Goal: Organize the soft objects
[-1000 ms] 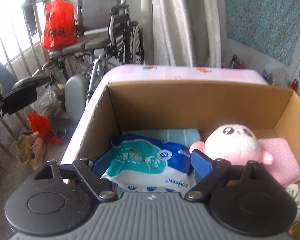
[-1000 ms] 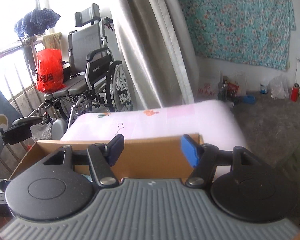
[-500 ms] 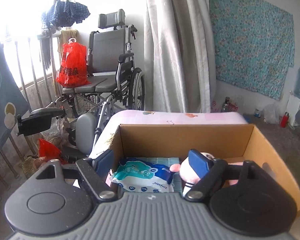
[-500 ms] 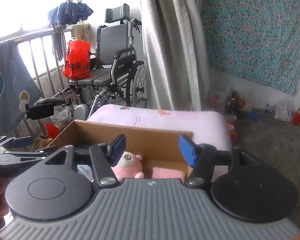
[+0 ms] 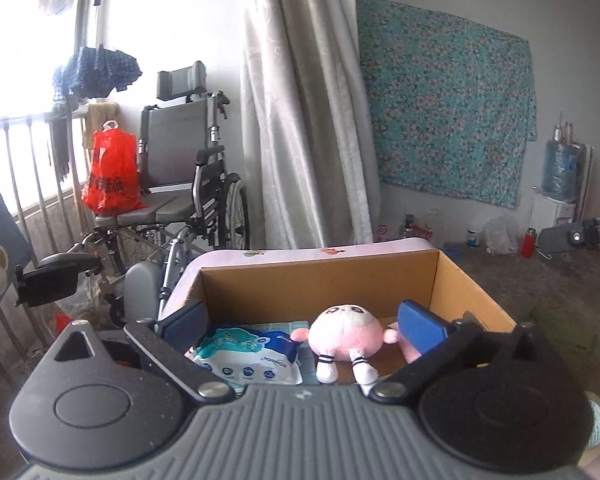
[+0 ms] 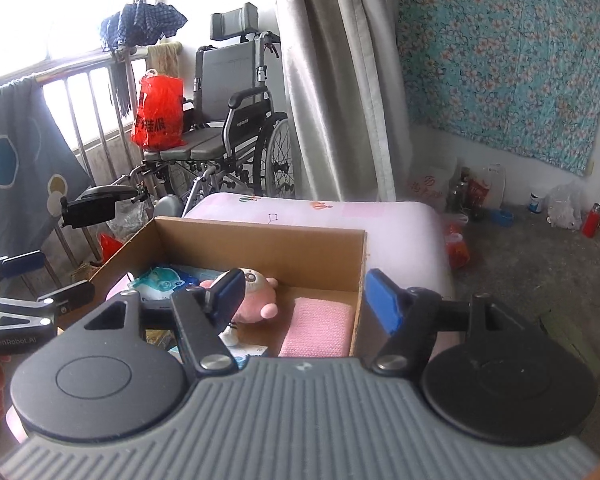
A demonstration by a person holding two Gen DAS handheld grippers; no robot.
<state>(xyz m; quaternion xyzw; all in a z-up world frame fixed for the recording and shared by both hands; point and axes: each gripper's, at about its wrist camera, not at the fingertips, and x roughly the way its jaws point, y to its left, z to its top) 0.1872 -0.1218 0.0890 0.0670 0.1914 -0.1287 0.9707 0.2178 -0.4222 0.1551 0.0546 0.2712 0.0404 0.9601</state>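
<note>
Plainly, my left gripper (image 5: 304,318) stood with its blue pads wide apart and nothing between them, held above the near edge of the cardboard box (image 5: 320,280). My right gripper (image 6: 302,290) was likewise spread and empty, hanging over the box's right wall, one finger inside the box line and the other outside it.

Looking outward past the fingers, the box sat on a pink mattress (image 6: 340,216). Inside it lay the soft things: a blue and white tissue pack (image 5: 246,356) on the left, resting on a pale teal cloth (image 5: 276,327); a pink plush toy (image 5: 346,334) in the middle, face up with its striped legs toward me; and a folded pink towel (image 6: 320,326) on the right, just beside the plush and against the right wall. The plush's arm touched the tissue pack in the left view.

Beyond the bed stood a wheelchair (image 6: 228,120) with a red bag (image 6: 158,114) on its seat, a grey curtain (image 5: 304,120) and a floral cloth (image 6: 504,56) on the wall.

I judged the packing step largely done, since the soft items I could see lay in the box and neither tool carried anything. I saw part of something pale at the lower right of the left view but could not tell what it was. My next move called for finding any item left outside the box, or drawing both tools clear.
</note>
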